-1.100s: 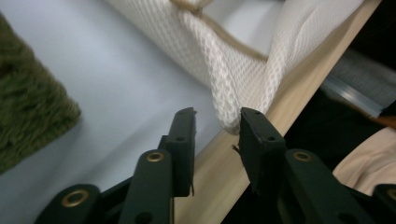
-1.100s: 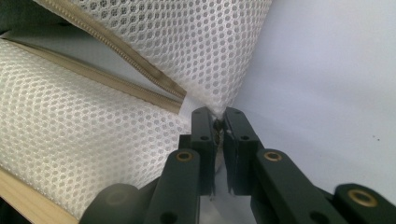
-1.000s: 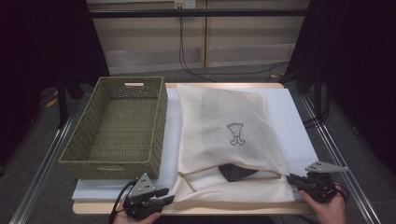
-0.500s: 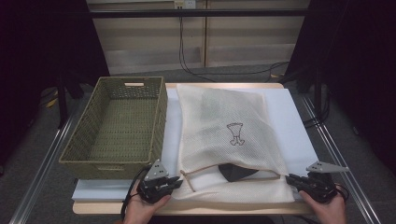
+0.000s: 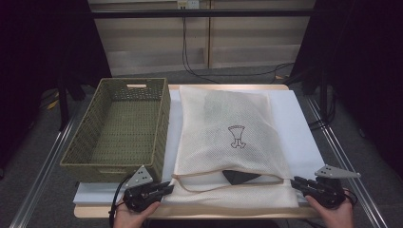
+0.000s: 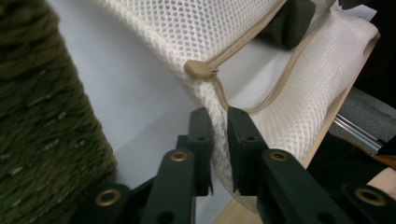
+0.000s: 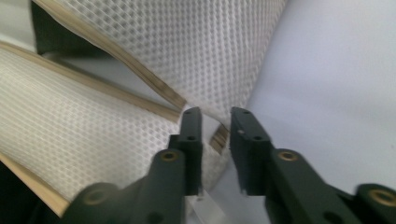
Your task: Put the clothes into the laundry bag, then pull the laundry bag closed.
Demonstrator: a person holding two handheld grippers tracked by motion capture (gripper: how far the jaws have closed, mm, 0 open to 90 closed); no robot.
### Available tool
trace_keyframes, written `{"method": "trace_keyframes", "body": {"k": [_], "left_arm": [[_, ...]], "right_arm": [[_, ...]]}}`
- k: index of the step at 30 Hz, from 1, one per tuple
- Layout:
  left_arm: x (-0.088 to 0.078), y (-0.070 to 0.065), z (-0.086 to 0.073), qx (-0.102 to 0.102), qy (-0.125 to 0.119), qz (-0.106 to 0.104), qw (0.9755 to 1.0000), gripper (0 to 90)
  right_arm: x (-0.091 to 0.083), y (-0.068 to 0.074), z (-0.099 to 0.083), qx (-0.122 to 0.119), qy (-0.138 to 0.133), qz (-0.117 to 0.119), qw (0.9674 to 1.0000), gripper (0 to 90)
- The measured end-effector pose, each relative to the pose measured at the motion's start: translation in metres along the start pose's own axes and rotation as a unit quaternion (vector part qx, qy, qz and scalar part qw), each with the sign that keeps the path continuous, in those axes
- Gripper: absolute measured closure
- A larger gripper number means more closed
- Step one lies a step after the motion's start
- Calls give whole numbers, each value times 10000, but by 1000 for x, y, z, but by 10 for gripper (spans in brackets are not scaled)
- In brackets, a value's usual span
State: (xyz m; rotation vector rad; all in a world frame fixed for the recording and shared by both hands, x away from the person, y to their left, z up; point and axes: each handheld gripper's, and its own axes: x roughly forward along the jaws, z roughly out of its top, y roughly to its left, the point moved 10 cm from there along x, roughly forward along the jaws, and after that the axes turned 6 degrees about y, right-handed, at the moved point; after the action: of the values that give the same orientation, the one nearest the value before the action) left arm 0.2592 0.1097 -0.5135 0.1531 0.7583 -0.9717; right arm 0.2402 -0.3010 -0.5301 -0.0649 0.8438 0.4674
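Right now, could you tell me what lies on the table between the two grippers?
In the high view, the mesh laundry bag's near, open edge spans from the left gripper to the right gripper, with a dark item showing in its mouth.

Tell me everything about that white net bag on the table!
The cream-white mesh laundry bag lies flat on the white table sheet, beside the green woven basket. It has tan edging, a small dark printed emblem and a zipper pull. Its near mouth gapes, showing a dark item inside. The left gripper and right gripper each pinch a near corner.
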Motion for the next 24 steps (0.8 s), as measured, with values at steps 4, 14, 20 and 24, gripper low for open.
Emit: {"method": "trace_keyframes", "body": {"k": [4,14,20,24], "left_arm": [[-1,-2,3,48,-123,7,9999,704],[-6,1,11,-6,-410,67,9991,635],[-1,1,12,3,-350,27,9994,626],[0,2,12,82,-340,58,9994,639]], "right_arm": [[-7,13,10,-36,-353,243,9991,606],[-8,42,28,-169,-562,672,9960,478],[-2,65,37,-336,-600,900,9936,470],[7,78,41,-465,-540,920,9932,458]]}}
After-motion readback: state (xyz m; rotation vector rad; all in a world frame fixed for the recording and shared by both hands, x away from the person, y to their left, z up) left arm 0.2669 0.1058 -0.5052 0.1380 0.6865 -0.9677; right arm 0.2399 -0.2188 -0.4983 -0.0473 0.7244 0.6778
